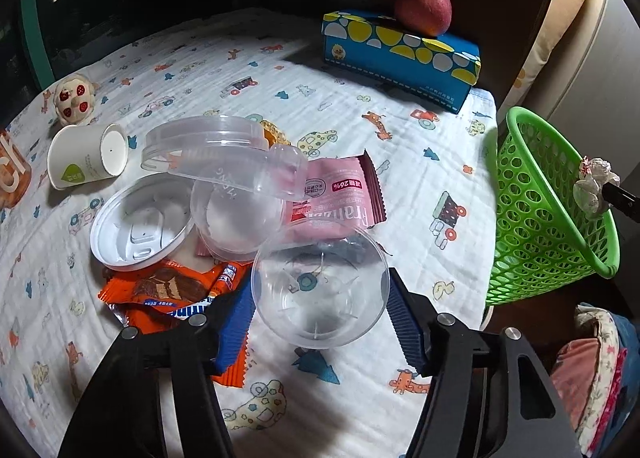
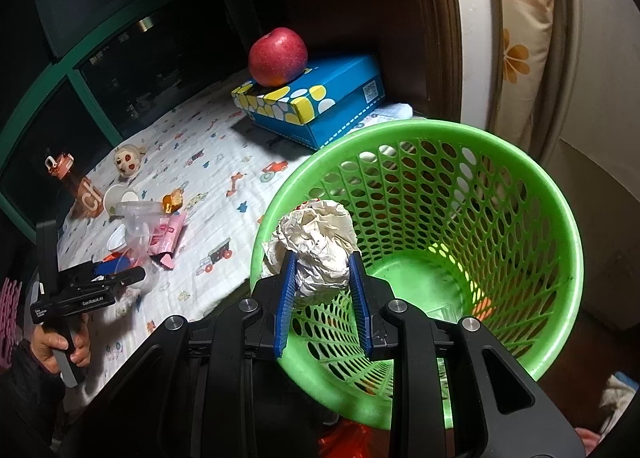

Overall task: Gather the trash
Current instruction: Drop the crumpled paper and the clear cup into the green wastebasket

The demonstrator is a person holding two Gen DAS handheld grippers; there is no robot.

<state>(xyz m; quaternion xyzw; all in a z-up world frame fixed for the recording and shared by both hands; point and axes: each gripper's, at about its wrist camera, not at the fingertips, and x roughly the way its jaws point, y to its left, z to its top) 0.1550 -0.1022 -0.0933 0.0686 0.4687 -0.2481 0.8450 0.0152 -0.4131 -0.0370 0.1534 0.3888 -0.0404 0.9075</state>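
My right hand-held gripper (image 2: 323, 278) pinches a crumpled paper ball (image 2: 316, 246) over the near rim of the green basket (image 2: 552, 258). My left hand-held gripper (image 1: 320, 312), jaws spread, brackets a clear plastic cup (image 1: 320, 290) lying on the desk (image 1: 400, 185) among wrappers.

A crumpled white paper ball (image 2: 316, 246) sat pinched between blue pads just above the near rim of a green perforated basket (image 2: 520, 217) at centre-right of the right wrist view. At lower centre of the left wrist view a clear plastic cup (image 1: 320, 290) lay among an orange wrapper (image 1: 168, 290), a pink wrapper (image 1: 340, 193), a white lid (image 1: 140, 225) and a tipped paper cup (image 1: 86, 155).
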